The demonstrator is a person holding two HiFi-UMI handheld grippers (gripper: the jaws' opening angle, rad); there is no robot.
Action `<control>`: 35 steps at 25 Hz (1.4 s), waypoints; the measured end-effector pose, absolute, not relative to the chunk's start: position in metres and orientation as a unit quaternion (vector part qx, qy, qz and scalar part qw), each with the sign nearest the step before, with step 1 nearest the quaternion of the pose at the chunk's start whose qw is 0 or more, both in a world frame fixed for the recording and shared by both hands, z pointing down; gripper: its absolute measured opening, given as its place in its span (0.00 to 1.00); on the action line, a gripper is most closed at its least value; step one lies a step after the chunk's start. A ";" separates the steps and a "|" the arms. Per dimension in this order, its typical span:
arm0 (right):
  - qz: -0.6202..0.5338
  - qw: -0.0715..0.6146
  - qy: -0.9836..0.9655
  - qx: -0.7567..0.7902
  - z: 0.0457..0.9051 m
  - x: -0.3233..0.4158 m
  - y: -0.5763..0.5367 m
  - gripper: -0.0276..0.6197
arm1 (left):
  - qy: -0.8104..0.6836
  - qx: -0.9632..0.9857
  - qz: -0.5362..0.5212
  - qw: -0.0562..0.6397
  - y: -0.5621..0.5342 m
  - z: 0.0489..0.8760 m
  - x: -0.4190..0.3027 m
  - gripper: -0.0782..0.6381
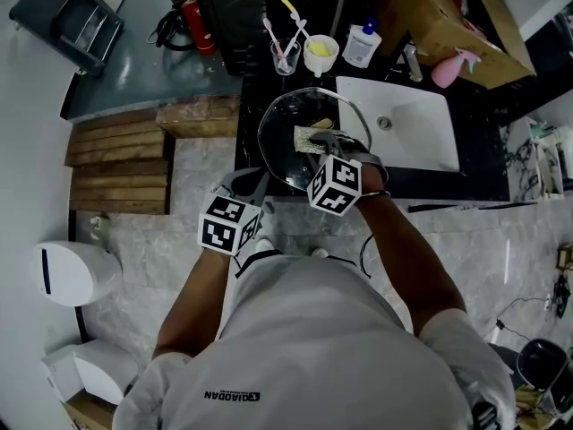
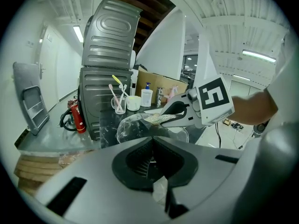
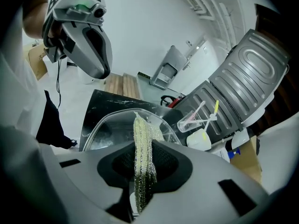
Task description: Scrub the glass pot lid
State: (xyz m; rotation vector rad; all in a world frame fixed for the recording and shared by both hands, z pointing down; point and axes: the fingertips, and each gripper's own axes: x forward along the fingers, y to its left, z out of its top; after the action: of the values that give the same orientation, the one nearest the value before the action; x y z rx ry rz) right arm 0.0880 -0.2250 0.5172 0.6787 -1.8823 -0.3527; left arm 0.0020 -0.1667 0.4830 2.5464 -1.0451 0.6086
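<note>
The round glass pot lid [image 1: 300, 124] is tilted above the black counter, left of the sink. My left gripper [image 1: 261, 181] is shut on its near rim, and in the left gripper view [image 2: 156, 174] a pale sliver of the rim shows between the jaws, with the lid [image 2: 135, 127] beyond. My right gripper [image 1: 324, 146] is shut on a yellow-green scrub sponge [image 1: 311, 139] that lies against the glass. In the right gripper view the sponge [image 3: 142, 148] stands upright between the jaws [image 3: 140, 181], its tip on the lid [image 3: 105, 127]. The left gripper [image 3: 86, 36] hangs at upper left.
A white sink basin [image 1: 407, 119] lies right of the lid. Behind stand a cup of toothbrushes [image 1: 285, 56], a white cup [image 1: 320, 54], a soap bottle [image 1: 363, 45] and a pink spray bottle [image 1: 452, 68]. Wooden pallets [image 1: 121, 164] and a red extinguisher [image 1: 190, 12] are at left.
</note>
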 end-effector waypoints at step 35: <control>0.145 0.107 -0.932 0.313 0.434 0.182 -0.046 0.18 | -0.432 0.874 0.137 0.176 -0.039 0.435 0.070 0.13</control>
State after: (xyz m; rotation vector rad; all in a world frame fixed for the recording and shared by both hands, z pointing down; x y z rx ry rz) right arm 0.1817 -0.0465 0.4336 0.9221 -2.7452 0.4268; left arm 0.0697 -0.0391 0.4349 2.4742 -1.2237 0.3869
